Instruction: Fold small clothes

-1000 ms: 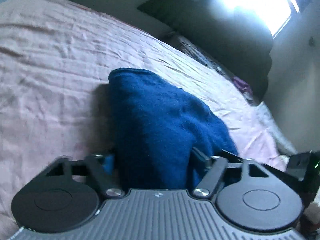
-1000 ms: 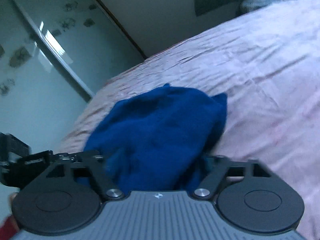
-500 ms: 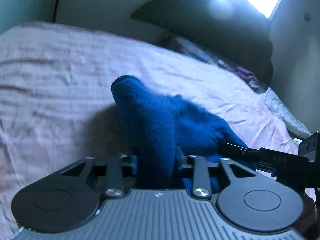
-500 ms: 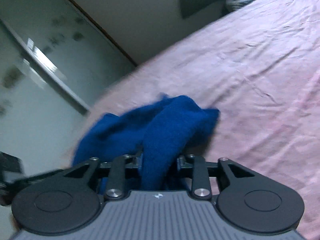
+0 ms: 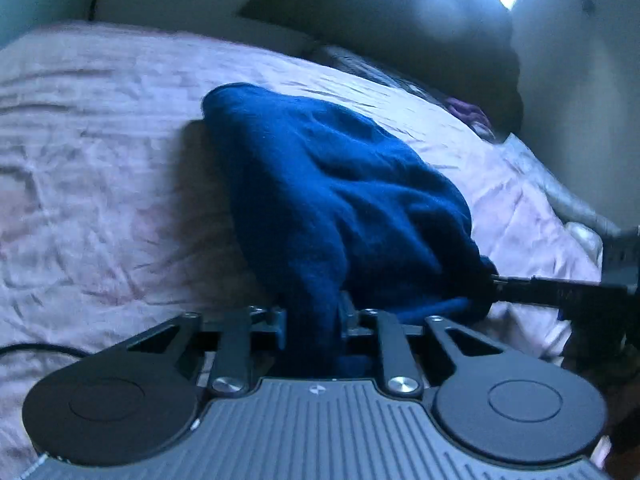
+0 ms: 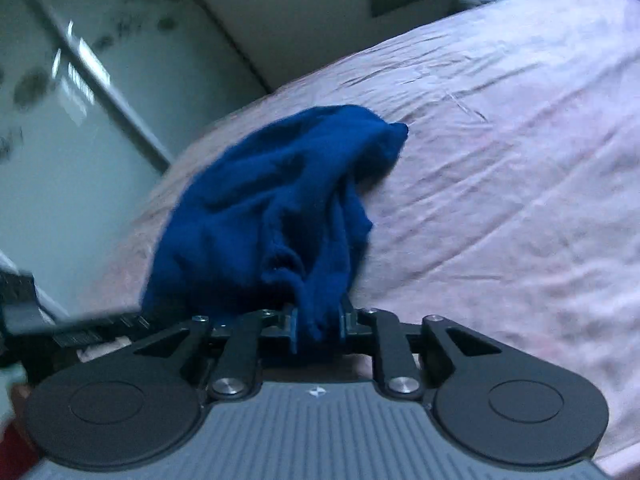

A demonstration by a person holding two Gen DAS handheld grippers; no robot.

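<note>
A dark blue knit garment (image 5: 328,184) lies bunched on the pink bedsheet (image 5: 100,168). My left gripper (image 5: 313,320) has its jaws closing, and they pinch the near edge of the blue cloth between them. In the right wrist view the same blue garment (image 6: 256,200) rises in a crumpled hump, and my right gripper (image 6: 317,322) is closing on another gathered edge of it, with the cloth squeezed between its jaws. At the right edge of the left wrist view the right gripper's fingers (image 5: 552,288) reach into the cloth. The garment's underside is hidden.
The wrinkled pink sheet (image 6: 500,168) spreads wide to the right. A dark pillow pile (image 5: 420,28) and a bright window sit at the bed's far end. A mirrored wardrobe door (image 6: 60,92) stands past the bed's left edge. A black cable (image 5: 36,349) lies on the sheet.
Both grippers went from wide open around the cloth to pinched on its near edge. Both have shifted, and the garment has bunched up and lifted at the held edges.
</note>
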